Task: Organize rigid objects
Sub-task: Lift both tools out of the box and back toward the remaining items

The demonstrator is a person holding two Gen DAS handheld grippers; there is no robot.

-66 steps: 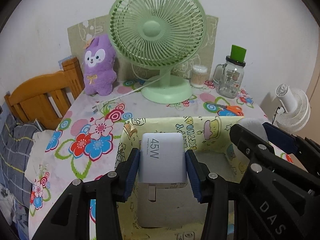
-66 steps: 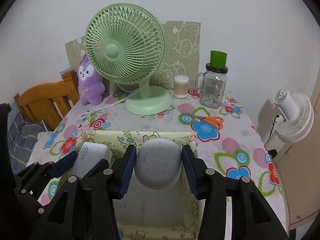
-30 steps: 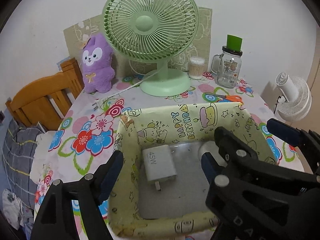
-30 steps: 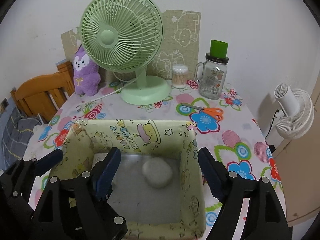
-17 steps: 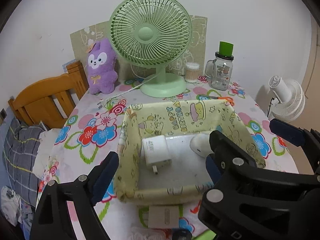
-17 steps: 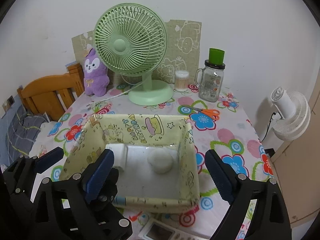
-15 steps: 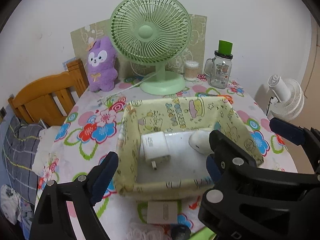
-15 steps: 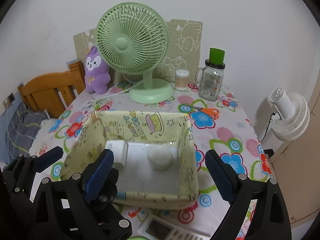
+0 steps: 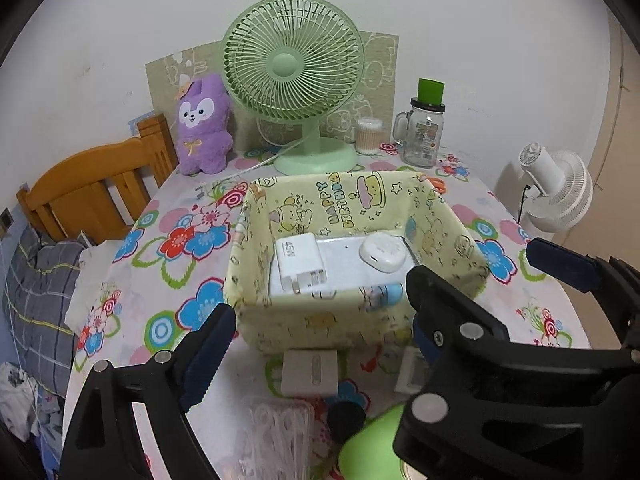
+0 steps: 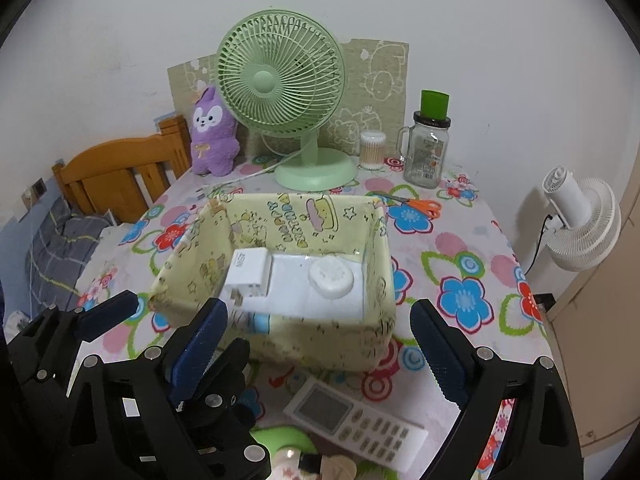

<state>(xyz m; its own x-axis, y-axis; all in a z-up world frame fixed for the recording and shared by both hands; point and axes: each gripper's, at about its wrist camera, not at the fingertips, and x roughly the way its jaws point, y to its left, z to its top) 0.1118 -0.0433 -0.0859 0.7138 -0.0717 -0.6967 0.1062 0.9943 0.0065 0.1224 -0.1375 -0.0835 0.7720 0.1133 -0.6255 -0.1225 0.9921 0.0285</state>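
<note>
A yellow printed fabric basket (image 9: 348,320) (image 10: 320,340) stands mid-table. In it lie a white 45W charger (image 9: 300,264) (image 10: 250,270), a white rounded case (image 9: 382,254) (image 10: 331,278) and a blue-capped tube (image 9: 386,293) against the near wall. My left gripper (image 9: 316,342) is open, low in front of the basket's near wall, with nothing between its pads. My right gripper (image 10: 318,346) is also open and empty, back from the same wall. A white remote control (image 10: 354,414) lies on the cloth just below it.
On the near table are a white square box (image 9: 310,372), a clear packet (image 9: 280,432) and a green object (image 9: 372,440). At the back stand a green fan (image 9: 292,80), purple plush (image 9: 204,128), glass jar (image 9: 424,132) and orange scissors (image 10: 416,205). A wooden chair (image 9: 92,188) is left.
Both grippers let go of the charger and the case, which now lie in the basket. Both opened wide and drew back, bringing the remote and near-table items into view.
</note>
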